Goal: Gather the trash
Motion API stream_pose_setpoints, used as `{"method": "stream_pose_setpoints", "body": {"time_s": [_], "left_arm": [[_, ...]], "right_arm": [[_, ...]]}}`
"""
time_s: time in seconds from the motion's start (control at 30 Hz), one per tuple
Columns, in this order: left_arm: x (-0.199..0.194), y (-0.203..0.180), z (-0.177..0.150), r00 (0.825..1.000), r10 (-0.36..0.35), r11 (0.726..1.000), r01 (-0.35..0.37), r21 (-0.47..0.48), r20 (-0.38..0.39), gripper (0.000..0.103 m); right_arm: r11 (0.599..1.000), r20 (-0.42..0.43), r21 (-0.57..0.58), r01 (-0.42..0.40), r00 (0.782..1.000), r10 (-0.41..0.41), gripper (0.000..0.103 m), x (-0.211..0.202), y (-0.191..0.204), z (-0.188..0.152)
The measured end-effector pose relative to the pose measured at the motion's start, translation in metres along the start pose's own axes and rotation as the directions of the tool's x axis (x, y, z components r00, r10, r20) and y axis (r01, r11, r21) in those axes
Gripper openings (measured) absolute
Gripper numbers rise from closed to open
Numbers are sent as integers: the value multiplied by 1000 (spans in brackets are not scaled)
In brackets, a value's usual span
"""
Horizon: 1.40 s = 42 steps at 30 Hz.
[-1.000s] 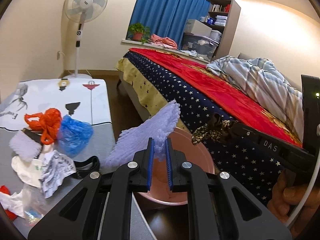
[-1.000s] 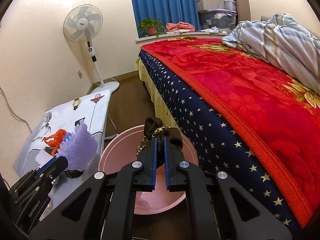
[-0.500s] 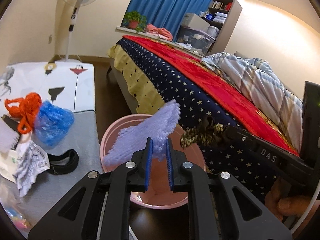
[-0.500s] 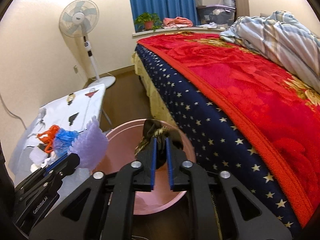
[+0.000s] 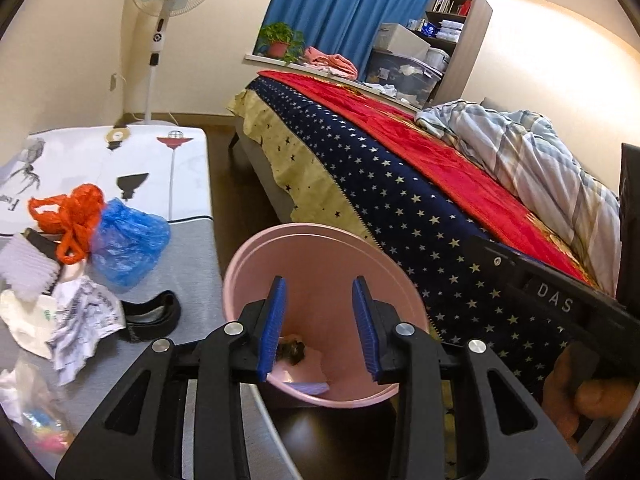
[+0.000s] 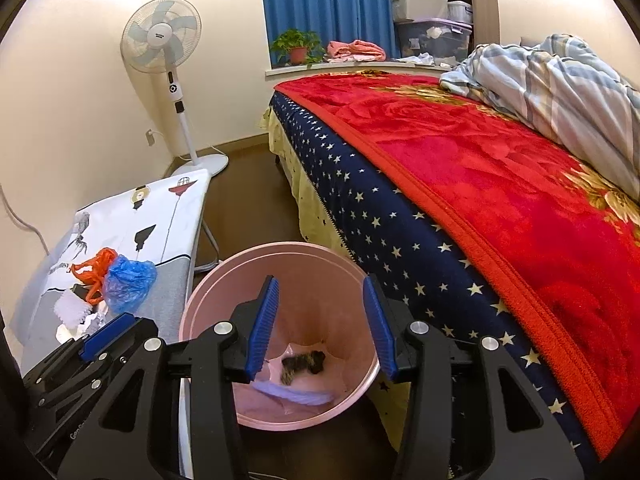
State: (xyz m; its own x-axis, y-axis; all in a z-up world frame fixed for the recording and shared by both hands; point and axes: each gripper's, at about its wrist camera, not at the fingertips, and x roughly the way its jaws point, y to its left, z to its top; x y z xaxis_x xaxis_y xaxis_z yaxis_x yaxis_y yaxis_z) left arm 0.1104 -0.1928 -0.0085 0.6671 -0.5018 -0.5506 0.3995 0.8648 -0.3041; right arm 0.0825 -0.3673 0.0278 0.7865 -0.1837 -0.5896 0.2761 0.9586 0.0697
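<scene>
A pink bin [image 5: 312, 248] [image 6: 280, 264] stands on the floor between the board and the bed. Inside it lie a lilac fuzzy cloth [image 6: 296, 396] [image 5: 310, 388] and a dark patterned scrunchie [image 6: 302, 362] [image 5: 292, 350]. My left gripper [image 5: 320, 328] is open and empty above the bin. My right gripper [image 6: 320, 328] is open and empty above the bin too. Trash lies on the ironing board [image 5: 188, 248]: an orange bag [image 5: 70, 216], a blue bag [image 5: 126, 240], crumpled paper [image 5: 86, 320], a black band [image 5: 154, 314] and a white ridged piece [image 5: 26, 270].
A bed with a starred navy and red blanket [image 6: 460, 184] runs along the right. A standing fan [image 6: 166, 60] is at the back left by the wall. More wrappers [image 5: 36, 412] lie at the board's near left corner. Dark wood floor [image 6: 248, 192] shows between board and bed.
Both grippers have opened. The lilac cloth has dropped from the left gripper and the dark scrunchie from the right gripper; both now lie in the pink bin.
</scene>
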Motion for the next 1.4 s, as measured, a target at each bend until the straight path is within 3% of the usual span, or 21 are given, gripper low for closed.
{"method": "stream_pose_setpoints", "body": {"time_s": [0.37,0.57,0.73,0.83,1.17,1.27,1.4], "left_arm": [[-54,40,-7,989,132,991,-131,-26,66,34],[-90,71,-21,967,240,970,-235,-61,90,34],[-116,103,-34,932,351,933,-339,-122,94,34],[-126,120,-41,901,424,899,-408,-158,86,34],[-131,155,-58,815,578,799,-556,-229,39,35],[-126,166,-64,796,605,771,-587,-248,-3,57],[-120,176,-68,785,618,753,-605,-259,-39,59]], "right_arm": [[994,21,-59,-97,995,98,45,-14,33,-7],[981,14,-79,-177,984,178,45,-17,62,-16],[964,-14,-99,-248,969,248,45,-11,95,-27],[954,-39,-109,-278,961,275,45,-4,114,-35],[939,-154,-89,-332,936,317,45,41,161,-52],[941,-178,-75,-329,933,312,45,56,169,-56],[947,-218,-60,-315,930,295,45,77,174,-59]]}}
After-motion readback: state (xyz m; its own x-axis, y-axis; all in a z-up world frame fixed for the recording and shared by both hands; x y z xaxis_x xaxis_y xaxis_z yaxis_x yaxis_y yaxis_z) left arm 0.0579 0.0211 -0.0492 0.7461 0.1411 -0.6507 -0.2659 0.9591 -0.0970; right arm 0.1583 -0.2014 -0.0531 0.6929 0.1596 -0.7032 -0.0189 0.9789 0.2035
